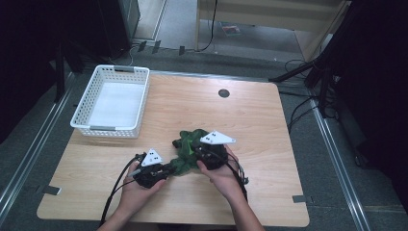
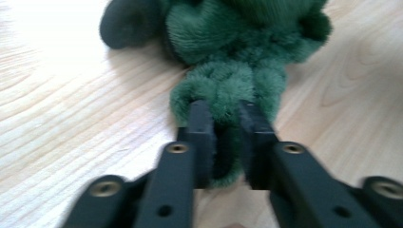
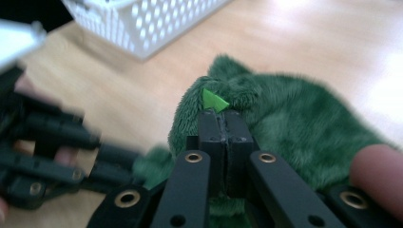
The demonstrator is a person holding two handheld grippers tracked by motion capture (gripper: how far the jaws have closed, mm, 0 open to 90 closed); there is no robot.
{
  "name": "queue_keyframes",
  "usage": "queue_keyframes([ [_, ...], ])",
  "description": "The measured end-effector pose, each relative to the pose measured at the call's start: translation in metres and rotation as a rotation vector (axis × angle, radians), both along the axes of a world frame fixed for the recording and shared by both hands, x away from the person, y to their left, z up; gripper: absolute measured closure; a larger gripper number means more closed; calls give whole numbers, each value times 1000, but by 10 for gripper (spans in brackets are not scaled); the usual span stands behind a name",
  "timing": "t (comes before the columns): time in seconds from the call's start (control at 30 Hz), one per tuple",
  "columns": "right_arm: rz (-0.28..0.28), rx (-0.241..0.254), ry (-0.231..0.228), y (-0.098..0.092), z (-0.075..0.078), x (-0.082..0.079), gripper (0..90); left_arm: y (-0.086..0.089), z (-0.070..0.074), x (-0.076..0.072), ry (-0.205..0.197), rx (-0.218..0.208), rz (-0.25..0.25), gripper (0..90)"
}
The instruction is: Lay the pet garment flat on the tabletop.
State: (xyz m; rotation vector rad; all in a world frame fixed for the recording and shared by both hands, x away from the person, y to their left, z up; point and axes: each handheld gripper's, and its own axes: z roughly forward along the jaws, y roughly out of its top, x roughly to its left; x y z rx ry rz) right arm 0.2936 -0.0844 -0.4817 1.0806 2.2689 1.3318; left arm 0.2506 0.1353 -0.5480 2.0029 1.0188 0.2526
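Between the jaws of the left gripper, a fuzzy limb of the green plush toy is pinched. The right gripper is pressed together on the toy's fabric beside a bright green tag. The toy lies on the table at its centre, with the white basket at 10 o'clock. The grasp step appears complete; the next move likely calls for a joint lift. The high view shows the basket's bare floor; the right gripper view shows its perforated wall.
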Motion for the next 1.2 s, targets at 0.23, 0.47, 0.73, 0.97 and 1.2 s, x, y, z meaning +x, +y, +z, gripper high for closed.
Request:
queue_keyframes([
  [0.23, -196, 136, -86, -7, 48, 64, 668, 6, 1, -2, 11, -9, -66, 866],
  [0.47, -206, 198, -48, -33, 52, 76, 487, 10, 0, -4, 13, -29, -100, 864],
  [0.73, -203, 76, 112, -60, -25, 45, 455, 7, 1, -11, 14, -7, -179, 867],
  [0.97, -190, 141, 95, -63, -31, 9, 459, 13, -1, -19, 27, -38, -188, 866],
  [1.2, 65, 85, 119, -14, -32, -16, 389, 13, -1, -21, 18, -40, -171, 859],
])
